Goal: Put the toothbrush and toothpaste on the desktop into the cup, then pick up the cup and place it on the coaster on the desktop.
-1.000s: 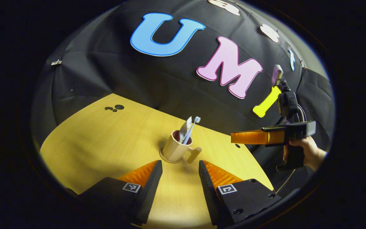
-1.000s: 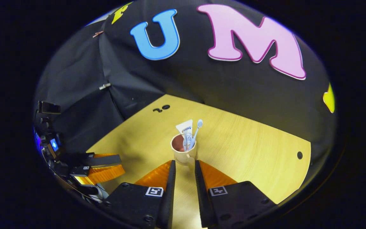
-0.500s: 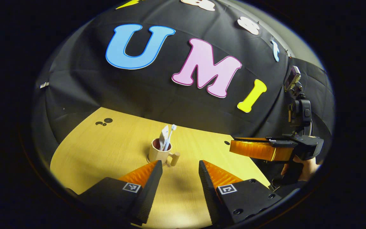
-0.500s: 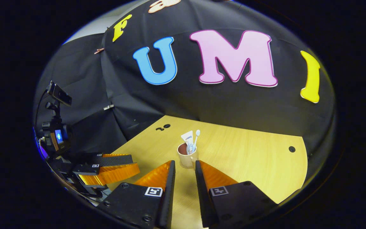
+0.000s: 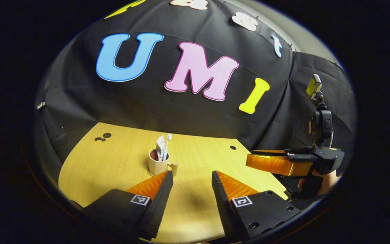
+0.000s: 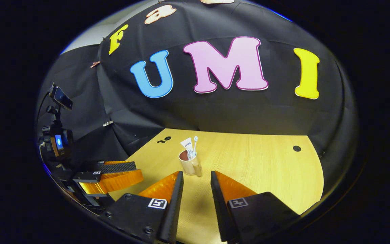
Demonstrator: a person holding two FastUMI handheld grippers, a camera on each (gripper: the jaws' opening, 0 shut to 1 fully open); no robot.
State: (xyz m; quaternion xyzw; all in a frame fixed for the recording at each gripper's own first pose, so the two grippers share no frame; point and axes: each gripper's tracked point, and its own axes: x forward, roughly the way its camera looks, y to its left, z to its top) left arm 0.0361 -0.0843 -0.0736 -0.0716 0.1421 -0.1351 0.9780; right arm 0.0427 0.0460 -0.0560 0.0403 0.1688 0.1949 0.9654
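A beige cup [image 5: 157,166] with a side handle stands upright on the wooden desktop [image 5: 113,169]. A thin round coaster [image 5: 151,174] shows at its foot. The white toothpaste tube [image 5: 160,146] and the toothbrush [image 5: 167,144] stick up out of the cup. My left gripper [image 5: 191,176] is open and empty, well short of the cup. In the right gripper view the cup [image 6: 188,166] stands just beyond my right gripper [image 6: 195,174], which is open with nothing between its fingers. The right gripper [image 5: 273,163] hangs off the table's right edge.
A small black hole [image 6: 296,148] sits in the desktop at the far right, and dark marks [image 5: 102,137] lie at the far left corner. The left gripper [image 6: 113,178] hovers at the table's left edge. A hand [image 5: 317,181] holds the right gripper's grip.
Both grippers have drawn back from the cup, which now looks smaller and farther away. The right gripper's fingers have spread slightly wider. The cup has stayed put.
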